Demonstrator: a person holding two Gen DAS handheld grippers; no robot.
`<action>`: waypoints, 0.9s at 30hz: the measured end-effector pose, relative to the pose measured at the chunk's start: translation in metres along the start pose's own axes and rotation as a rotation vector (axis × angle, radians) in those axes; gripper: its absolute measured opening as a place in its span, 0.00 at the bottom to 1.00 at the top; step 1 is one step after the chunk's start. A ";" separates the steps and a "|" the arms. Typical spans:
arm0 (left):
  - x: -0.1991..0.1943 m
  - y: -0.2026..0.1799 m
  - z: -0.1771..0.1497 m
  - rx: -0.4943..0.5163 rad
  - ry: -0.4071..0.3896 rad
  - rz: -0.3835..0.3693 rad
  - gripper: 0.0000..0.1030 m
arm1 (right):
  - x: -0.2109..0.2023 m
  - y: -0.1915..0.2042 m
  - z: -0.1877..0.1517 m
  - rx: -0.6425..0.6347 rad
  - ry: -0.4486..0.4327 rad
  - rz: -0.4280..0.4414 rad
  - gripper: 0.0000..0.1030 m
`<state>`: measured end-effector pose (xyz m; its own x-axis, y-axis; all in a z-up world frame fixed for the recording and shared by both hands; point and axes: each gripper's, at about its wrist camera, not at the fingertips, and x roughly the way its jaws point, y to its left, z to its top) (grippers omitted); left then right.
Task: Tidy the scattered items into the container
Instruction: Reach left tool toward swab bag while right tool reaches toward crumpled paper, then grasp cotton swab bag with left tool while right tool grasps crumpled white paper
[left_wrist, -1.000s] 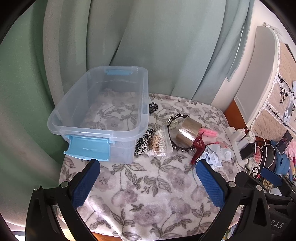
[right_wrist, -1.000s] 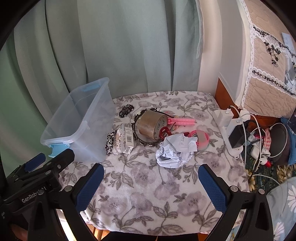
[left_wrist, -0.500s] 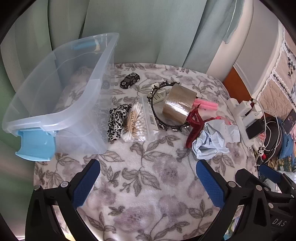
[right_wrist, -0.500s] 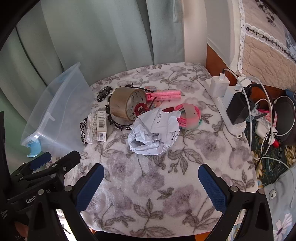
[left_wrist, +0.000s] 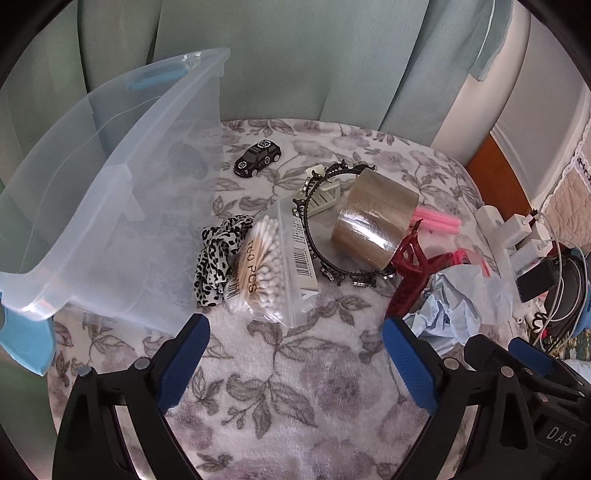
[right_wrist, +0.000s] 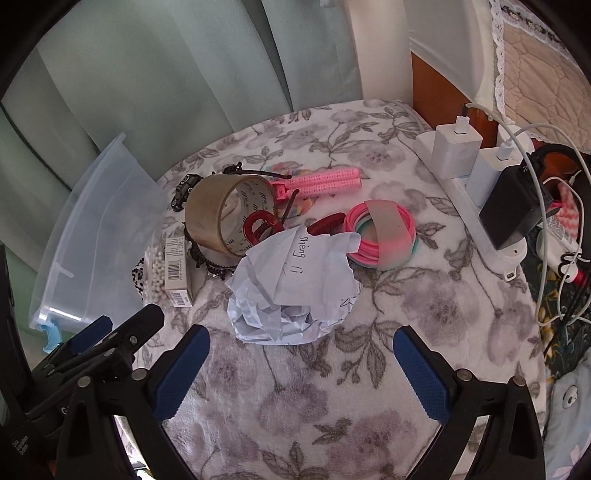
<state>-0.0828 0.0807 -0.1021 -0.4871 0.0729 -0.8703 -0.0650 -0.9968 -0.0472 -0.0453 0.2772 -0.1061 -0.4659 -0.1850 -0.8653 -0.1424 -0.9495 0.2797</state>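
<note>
1 bin (left_wrist: 110, 206), 1 tape roll (left_wrist: 373, 229), 1 toy car (left_wrist: 258, 157).

Ahead of my tongs: clear, empty container (left_wrist: 110, 206) upright at left; cotton-swab bag (left_wrist: 271, 266), tape roll (left_wrist: 373, 221), crumpled paper (right_wrist: 291, 284) scattered beside it.

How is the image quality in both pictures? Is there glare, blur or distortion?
Left wrist view: sharp, soft daylight, a bright glare strip on the tape roll, and fisheye bending with dark corners. Right wrist view: also sharp, no motion blur, the crumpled paper is brightly lit but its handwriting stays readable; the edges curve strongly.
</note>
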 end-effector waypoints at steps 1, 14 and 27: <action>0.003 -0.002 0.001 0.002 -0.002 0.012 0.88 | 0.003 -0.001 0.002 0.007 0.003 0.005 0.96; 0.031 0.007 0.015 -0.029 -0.013 0.108 0.49 | 0.032 -0.007 0.014 0.039 0.028 0.028 0.93; 0.038 0.016 0.021 -0.051 -0.036 0.096 0.33 | 0.049 -0.014 0.015 0.075 0.052 0.078 0.80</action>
<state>-0.1206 0.0682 -0.1261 -0.5198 -0.0222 -0.8540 0.0274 -0.9996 0.0094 -0.0789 0.2850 -0.1463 -0.4327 -0.2720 -0.8595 -0.1738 -0.9103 0.3756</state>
